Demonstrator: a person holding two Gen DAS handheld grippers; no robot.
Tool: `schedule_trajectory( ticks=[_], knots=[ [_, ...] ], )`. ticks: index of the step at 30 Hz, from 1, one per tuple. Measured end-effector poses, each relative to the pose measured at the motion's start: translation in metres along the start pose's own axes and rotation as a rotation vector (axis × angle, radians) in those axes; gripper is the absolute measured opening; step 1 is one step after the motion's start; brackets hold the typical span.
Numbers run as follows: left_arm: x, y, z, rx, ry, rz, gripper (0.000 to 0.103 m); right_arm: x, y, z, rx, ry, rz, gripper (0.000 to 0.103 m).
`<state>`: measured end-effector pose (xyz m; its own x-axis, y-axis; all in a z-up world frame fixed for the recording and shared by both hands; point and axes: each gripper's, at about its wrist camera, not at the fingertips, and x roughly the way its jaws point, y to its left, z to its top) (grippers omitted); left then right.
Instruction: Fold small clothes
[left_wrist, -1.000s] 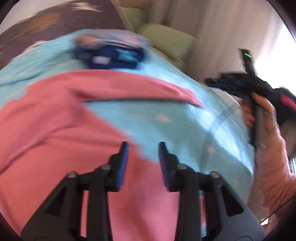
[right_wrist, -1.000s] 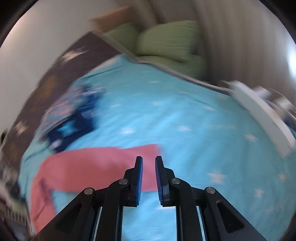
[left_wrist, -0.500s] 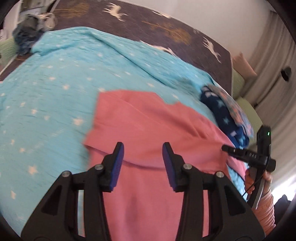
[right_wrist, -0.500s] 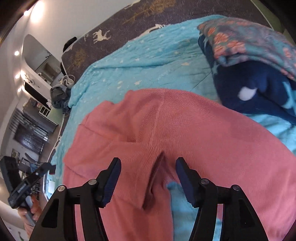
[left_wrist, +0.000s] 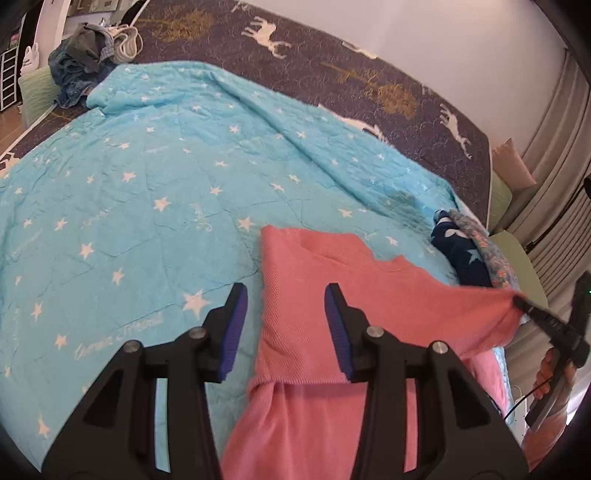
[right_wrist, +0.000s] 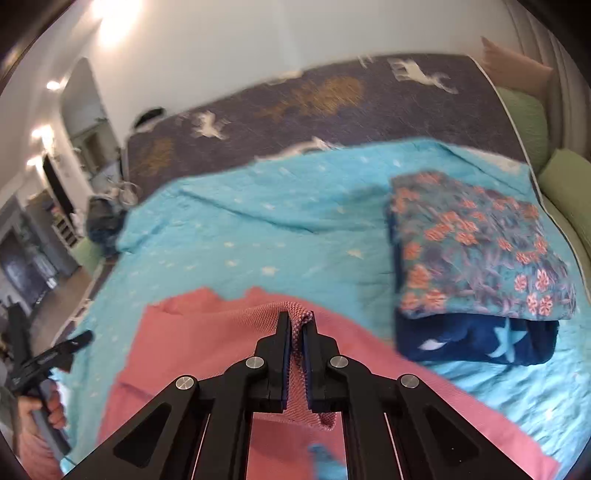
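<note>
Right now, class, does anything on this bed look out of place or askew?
Yes. The pink garment lies crooked and bunched, one corner lifted by the right tongs. A jumbled clothes heap sits at the bed's far corner, while the folded stack is tidy.

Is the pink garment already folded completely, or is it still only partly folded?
Partly folded. The pink garment lies doubled on the blue blanket, while the right hand-held gripper holds one pinched edge lifted above it.

Pink knit garment (left_wrist: 325, 302) spread on bed near front edge, one corner lifted, pinched. Folded floral-and-navy stack (right_wrist: 476, 273) near right edge.
</note>
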<state>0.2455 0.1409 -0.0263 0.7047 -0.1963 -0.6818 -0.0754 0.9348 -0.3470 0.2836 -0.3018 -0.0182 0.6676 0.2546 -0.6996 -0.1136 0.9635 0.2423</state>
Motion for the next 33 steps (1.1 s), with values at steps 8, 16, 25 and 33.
schedule_trajectory(
  ticks=[8,16,25,33],
  knots=[
    [0.074,-0.003,0.002,0.076,0.16,0.113,0.052,0.024,-0.063,-0.049,0.18,0.134,-0.055,0.021],
    [0.103,-0.009,0.014,0.057,0.173,0.03,0.005,-0.029,-0.056,-0.052,0.125,0.06,-0.073,0.032],
    [0.078,0.006,0.029,0.255,0.06,0.288,0.009,-0.042,-0.043,-0.083,0.12,0.099,0.03,0.039],
    [-0.027,0.033,-0.071,0.12,0.2,-0.072,0.051,-0.086,-0.059,-0.168,0.158,0.17,0.136,0.044]
  ],
)
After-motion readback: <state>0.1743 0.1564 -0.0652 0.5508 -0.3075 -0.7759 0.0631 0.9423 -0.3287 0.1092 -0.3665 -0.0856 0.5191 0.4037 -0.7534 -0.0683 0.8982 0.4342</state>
